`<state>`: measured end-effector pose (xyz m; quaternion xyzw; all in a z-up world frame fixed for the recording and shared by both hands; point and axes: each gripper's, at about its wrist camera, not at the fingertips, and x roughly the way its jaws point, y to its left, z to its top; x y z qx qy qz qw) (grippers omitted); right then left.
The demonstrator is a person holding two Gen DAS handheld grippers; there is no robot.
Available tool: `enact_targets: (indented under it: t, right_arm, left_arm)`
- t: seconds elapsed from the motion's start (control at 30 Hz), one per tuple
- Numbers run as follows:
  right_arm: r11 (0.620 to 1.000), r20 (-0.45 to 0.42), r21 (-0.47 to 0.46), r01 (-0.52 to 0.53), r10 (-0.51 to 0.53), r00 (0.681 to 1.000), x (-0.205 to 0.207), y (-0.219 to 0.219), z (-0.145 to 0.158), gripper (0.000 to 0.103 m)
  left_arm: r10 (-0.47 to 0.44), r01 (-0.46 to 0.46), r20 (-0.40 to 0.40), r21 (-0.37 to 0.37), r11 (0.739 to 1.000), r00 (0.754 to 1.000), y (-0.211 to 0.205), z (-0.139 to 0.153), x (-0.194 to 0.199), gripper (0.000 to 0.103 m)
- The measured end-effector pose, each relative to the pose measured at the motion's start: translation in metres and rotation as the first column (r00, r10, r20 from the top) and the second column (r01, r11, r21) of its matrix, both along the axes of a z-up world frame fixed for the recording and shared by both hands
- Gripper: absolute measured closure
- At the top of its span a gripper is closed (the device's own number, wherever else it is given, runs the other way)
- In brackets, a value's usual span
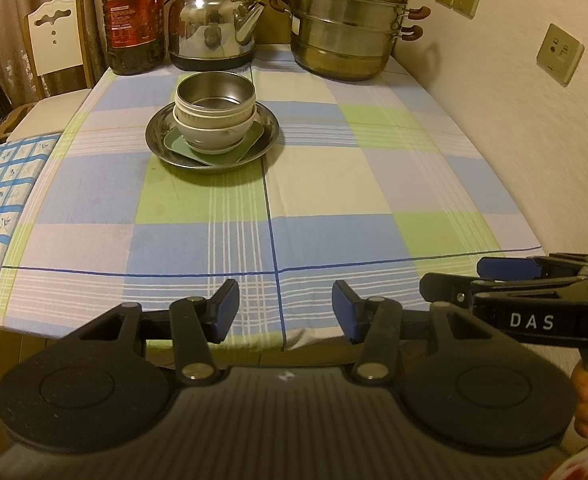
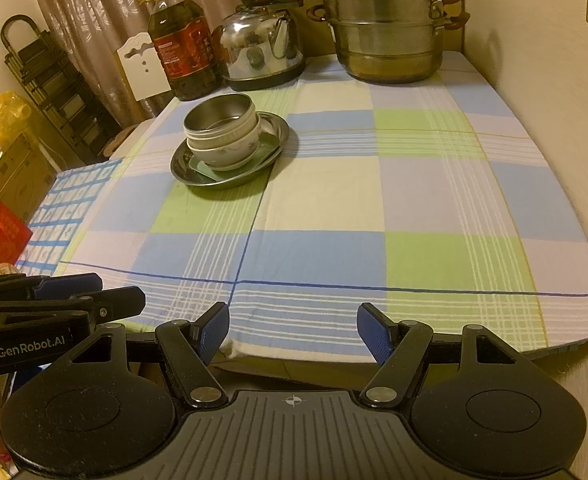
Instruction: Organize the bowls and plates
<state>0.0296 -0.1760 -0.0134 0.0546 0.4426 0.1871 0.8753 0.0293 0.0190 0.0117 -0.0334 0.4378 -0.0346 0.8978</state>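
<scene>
A stack stands on the checked tablecloth at the far left. A round steel plate (image 1: 161, 140) (image 2: 181, 168) is at the bottom, with a green rectangular plate (image 1: 249, 142) (image 2: 201, 168) on it. A white bowl (image 1: 213, 130) (image 2: 233, 148) sits on that, and a steel bowl (image 1: 215, 94) (image 2: 217, 114) is nested on top. My left gripper (image 1: 285, 312) is open and empty at the table's near edge. My right gripper (image 2: 292, 334) is open and empty beside it, also at the near edge. Both are far from the stack.
At the back stand an oil bottle (image 1: 133, 20) (image 2: 183, 48), a steel kettle (image 1: 213, 28) (image 2: 261, 46) and a steel steamer pot (image 1: 348, 24) (image 2: 386, 28). A wall with sockets (image 1: 560, 54) runs along the right. A white chair (image 1: 55, 40) stands back left.
</scene>
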Motion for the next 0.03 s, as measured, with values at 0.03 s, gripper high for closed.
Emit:
enact_targets:
  t: [0.03]
  right_arm:
    - [1.000, -0.001, 0.000, -0.001, 0.001, 1.000, 0.0001, 0.0006, -0.0005, 0.032]
  left_arm:
    - [0.001, -0.001, -0.003, -0.001, 1.000, 1.000, 0.0005, -0.0006, 0.0006, 0.054]
